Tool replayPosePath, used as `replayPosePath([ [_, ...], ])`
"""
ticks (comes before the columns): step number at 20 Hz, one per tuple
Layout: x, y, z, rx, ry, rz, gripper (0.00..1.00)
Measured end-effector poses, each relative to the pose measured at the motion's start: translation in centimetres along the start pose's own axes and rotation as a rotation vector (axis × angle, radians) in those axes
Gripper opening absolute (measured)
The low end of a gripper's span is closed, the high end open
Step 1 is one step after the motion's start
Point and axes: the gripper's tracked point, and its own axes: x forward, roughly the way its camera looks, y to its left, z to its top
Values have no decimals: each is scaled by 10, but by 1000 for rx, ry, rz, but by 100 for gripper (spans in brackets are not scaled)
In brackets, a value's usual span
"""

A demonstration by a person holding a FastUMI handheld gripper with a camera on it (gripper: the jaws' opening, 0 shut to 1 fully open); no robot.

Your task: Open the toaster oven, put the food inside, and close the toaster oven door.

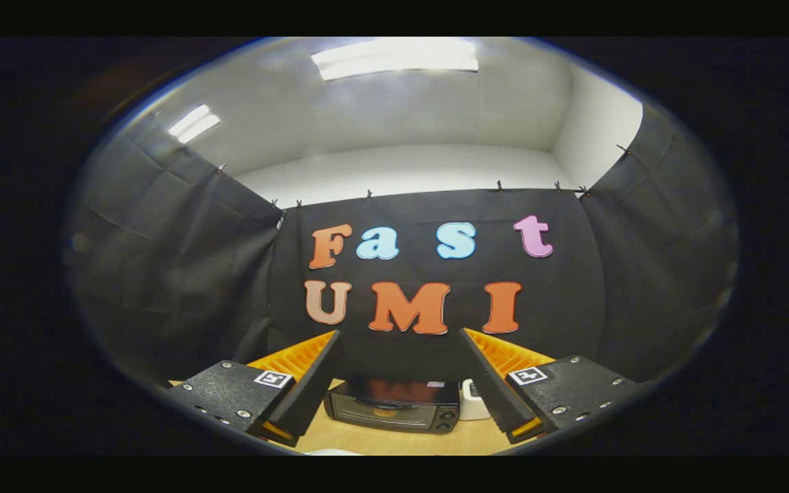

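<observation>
Fingers (pixel 312 383) of the gripper (pixel 398 342) stand spread wide, holding nothing, raised above a wooden table (pixel 381 441). Beyond and between them on the table sits the toaster oven (pixel 392 407), its door shut, with a white object (pixel 471 400) just beside it. Black cloth (pixel 161 274) hangs behind.

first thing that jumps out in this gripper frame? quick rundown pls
The gripper with its fingers spread wide open, holding nothing. Between and beyond them sits the toaster oven on the wooden table, its door shut, with a small white object beside it. Behind everything hangs the black cloth wall, with bright ceiling lights above.
</observation>
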Motion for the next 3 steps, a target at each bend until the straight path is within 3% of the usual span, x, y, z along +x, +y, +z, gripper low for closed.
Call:
replayPosePath([
  [3, 6, 1, -2, 20, 5, 7, 99],
])
